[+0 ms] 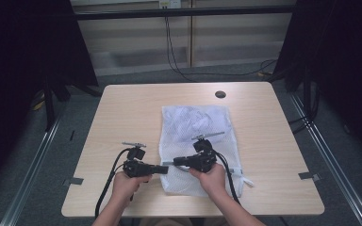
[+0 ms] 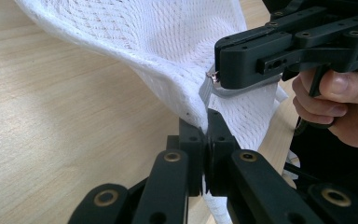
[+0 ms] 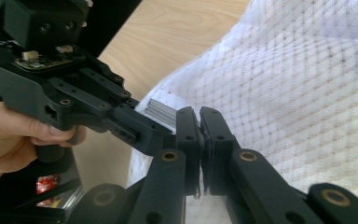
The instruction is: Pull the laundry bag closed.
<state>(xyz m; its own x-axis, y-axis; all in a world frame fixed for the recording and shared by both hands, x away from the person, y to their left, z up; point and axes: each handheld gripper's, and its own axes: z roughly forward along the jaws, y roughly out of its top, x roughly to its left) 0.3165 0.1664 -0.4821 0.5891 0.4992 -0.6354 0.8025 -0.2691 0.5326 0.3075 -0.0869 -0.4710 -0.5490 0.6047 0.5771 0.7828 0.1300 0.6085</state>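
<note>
Pale wood table in a dim, curtained work bay

The light wooden table (image 1: 122, 113) stands on grey floor (image 1: 75, 127), with a round dark grommet (image 1: 220, 94) near its far edge. Metal rails (image 1: 33, 174) run along the floor on either side of the table. Black curtains (image 1: 23, 52) hang left and right of it. Beyond the table, black cables (image 1: 172, 52) drop down a pale panelled wall (image 1: 132, 42), perhaps shuttered.

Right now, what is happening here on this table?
A person works on a white mesh laundry bag lying on the light wooden table. The left tool is shut on the bag's edge near the grey zipper tape. The right tool is shut on the same edge, right beside it.
</note>
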